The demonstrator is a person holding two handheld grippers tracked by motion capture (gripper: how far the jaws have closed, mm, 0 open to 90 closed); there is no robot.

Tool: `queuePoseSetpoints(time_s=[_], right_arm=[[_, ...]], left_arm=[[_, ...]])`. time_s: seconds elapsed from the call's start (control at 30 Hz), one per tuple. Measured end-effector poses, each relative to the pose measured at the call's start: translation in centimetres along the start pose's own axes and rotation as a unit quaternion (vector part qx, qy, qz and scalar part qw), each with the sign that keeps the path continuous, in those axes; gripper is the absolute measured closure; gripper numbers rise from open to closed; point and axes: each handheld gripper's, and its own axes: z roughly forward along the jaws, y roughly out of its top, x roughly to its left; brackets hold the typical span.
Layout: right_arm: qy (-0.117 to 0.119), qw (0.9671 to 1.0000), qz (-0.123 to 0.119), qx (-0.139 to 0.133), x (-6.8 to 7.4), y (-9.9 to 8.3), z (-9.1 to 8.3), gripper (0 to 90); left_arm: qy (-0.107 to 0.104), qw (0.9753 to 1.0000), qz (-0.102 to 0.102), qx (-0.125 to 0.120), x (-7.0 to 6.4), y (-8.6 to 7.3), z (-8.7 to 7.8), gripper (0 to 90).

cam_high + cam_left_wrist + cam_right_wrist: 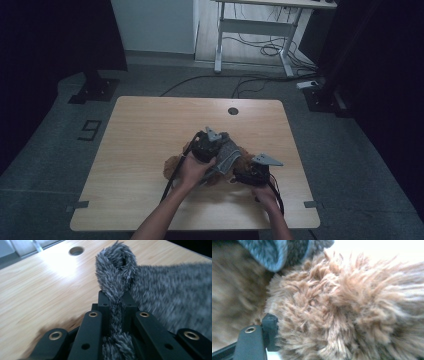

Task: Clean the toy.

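A brown plush toy (172,166) lies near the middle of the wooden table (150,125), partly under a grey fuzzy cloth (228,154). My left gripper (207,144) is above the toy, shut on a fold of that grey cloth (116,270); the left gripper view has the fold pinched between the jaws of the left gripper (115,297). My right gripper (251,173) sits at the toy's right side. In the right gripper view brown fur (342,305) bulges between the jaws, one black fingertip (270,323) presses into it, and the other is buried. A grey cloth edge (269,252) shows at top left.
A round cable hole (233,111) sits near the table's far edge. Bare wood stretches to the left and beyond the toy. Behind the table stand a white desk frame (220,40) and loose cables (260,50) on the floor.
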Motion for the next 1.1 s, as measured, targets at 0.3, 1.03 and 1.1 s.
queuePoseSetpoints(time_s=[0.3,1.03,1.1], right_arm=[[-0.001,1.0,0.003,-0.002,0.1,0.0,0.0,25.3],[0.0,1.0,0.007,-0.006,0.0,-0.1,0.1,24.2],[-0.001,0.9999,0.007,-0.008,0.0,-0.1,0.1,24.1]], left_arm=[[0.018,0.9992,-0.036,-0.004,3.1,-2.1,-2.4,81.3],[0.037,0.9951,-0.091,0.012,7.5,-5.9,-3.9,81.3],[0.036,0.9946,-0.096,0.012,7.8,-6.1,-4.0,81.3]])
